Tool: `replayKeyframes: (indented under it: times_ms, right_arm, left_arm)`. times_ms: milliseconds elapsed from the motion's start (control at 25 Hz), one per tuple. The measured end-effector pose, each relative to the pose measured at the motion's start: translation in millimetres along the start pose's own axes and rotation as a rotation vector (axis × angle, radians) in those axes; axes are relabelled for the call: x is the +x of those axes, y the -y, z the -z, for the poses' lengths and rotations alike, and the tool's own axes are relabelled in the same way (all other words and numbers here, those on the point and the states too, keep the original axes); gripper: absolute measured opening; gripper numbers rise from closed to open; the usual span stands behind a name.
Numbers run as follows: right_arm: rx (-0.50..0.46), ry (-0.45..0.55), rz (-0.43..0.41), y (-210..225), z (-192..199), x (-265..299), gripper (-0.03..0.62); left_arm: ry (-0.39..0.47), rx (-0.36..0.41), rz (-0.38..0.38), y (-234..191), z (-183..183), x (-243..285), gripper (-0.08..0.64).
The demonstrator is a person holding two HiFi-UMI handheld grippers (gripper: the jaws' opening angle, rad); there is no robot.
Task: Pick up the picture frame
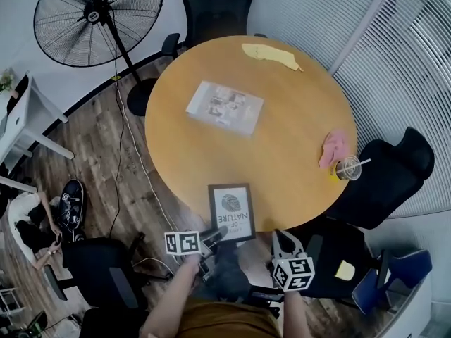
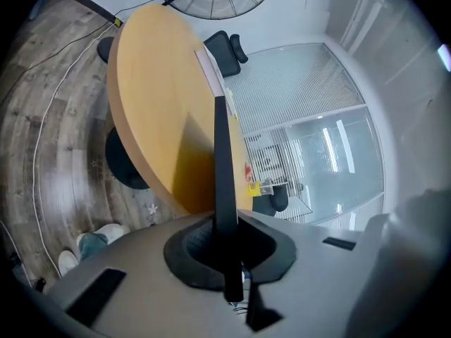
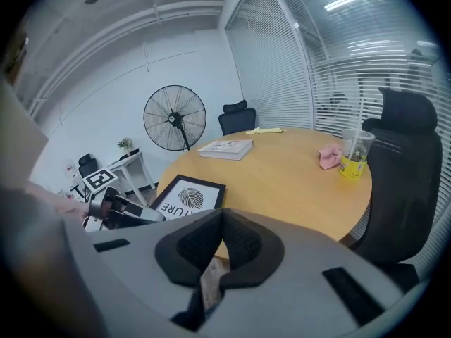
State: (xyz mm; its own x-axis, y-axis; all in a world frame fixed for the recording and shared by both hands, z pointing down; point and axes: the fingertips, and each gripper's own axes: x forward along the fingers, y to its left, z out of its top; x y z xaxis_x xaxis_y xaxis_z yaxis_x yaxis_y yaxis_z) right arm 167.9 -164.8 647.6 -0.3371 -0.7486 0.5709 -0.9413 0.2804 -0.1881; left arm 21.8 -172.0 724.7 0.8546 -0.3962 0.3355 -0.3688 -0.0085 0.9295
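The picture frame, black with a white print, rests on the near edge of the round wooden table. My left gripper is shut on the frame's near left corner. In the left gripper view the frame shows edge-on as a thin black strip clamped between the pads. My right gripper hovers just off the table edge to the right of the frame, touching nothing. Its jaws are shut and empty. From there the frame and the left gripper lie ahead to the left.
On the table are a book, a yellow cloth, a pink cloth and a plastic cup with a straw. Black chairs stand at the far side and right. A floor fan stands far left.
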Motion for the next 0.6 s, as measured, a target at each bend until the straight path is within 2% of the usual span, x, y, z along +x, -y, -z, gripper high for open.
replayKeyframes:
  times_ms: [600]
  right_arm:
    - [0.025,0.095,0.017,-13,-21,-24,0.012]
  left_arm:
    - [-0.028,0.109,0.003,31,-2,-9,0.04]
